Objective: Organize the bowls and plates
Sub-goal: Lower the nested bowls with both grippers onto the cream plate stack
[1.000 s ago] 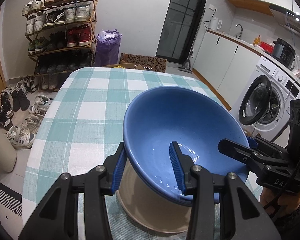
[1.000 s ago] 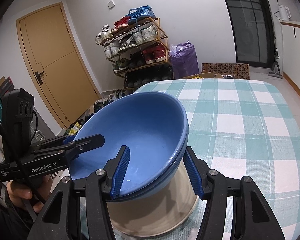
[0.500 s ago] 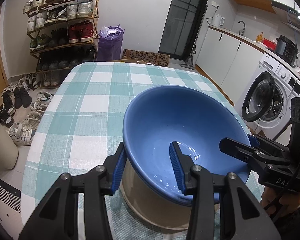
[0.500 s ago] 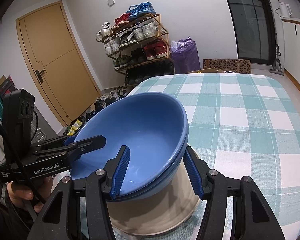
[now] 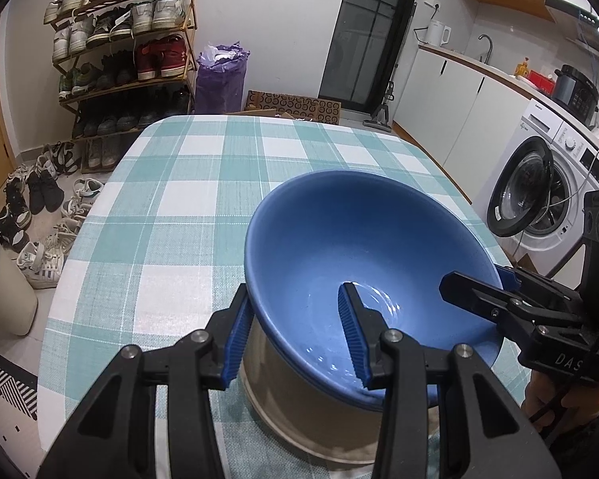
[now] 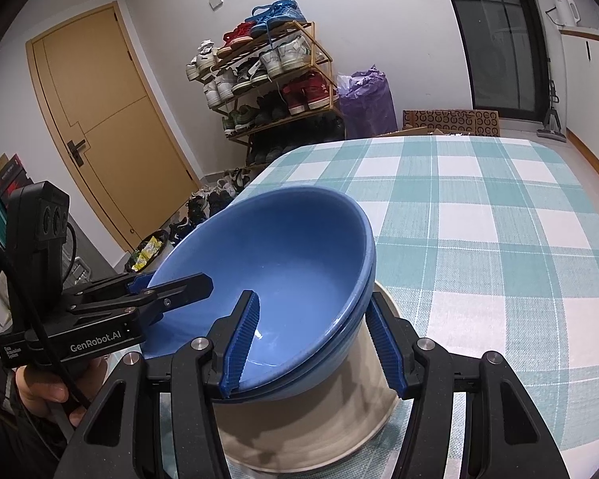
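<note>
Bowls are the business here: two blue bowls (image 5: pixel 363 255), nested one in the other, sit tilted on top of a cream bowl (image 6: pixel 319 423) that rests on the checked tablecloth (image 5: pixel 171 215) near the table's front edge. Both grippers straddle the blue rim from opposite sides. The left gripper (image 5: pixel 295 337) has one pad inside and one outside, pinching the wall; the right gripper (image 6: pixel 313 343) does the same on the other side, its jaws closed on the doubled rim. Judging by this, the step in hand is settling the blue pair into the cream bowl. The next move calls for levelling the pair so it seats squarely, then letting go one side at a time (a slanted stack could slide off).

Little stands in the way: the cloth beyond is bare. A shoe rack (image 6: pixel 267 80), a purple bag (image 5: pixel 221 76) and a washing machine (image 5: pixel 547 195) stand well apart, off the table.
</note>
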Available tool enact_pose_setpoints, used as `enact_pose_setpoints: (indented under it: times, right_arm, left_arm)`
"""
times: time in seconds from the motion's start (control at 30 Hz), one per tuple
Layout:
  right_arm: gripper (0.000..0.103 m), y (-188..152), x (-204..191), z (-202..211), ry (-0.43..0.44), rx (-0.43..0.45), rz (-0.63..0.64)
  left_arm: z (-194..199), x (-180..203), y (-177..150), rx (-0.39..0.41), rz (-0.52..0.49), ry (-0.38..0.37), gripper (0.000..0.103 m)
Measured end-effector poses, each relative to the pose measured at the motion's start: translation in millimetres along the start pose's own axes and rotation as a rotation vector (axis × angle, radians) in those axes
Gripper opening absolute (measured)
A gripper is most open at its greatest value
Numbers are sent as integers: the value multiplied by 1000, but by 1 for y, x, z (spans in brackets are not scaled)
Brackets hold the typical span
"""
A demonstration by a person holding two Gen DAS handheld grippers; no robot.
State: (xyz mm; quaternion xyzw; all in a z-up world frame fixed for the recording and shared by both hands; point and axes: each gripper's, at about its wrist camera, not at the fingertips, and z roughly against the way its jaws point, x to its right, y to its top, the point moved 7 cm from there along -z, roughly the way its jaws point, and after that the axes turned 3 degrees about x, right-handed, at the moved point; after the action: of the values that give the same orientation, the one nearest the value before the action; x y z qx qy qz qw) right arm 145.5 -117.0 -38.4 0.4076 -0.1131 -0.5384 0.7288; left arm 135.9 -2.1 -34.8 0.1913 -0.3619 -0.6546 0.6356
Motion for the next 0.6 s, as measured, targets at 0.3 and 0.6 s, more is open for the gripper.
enact_pose_setpoints:
  times: [0.3,0.6]
  right_arm:
    - [57,0,4,-2,0,4,3]
    - [57,2,5,-1,-13,8,23]
  left_arm:
    - [-4,1,3,6,-4,3,42]
    - [-10,0,7,9,-7,13,42]
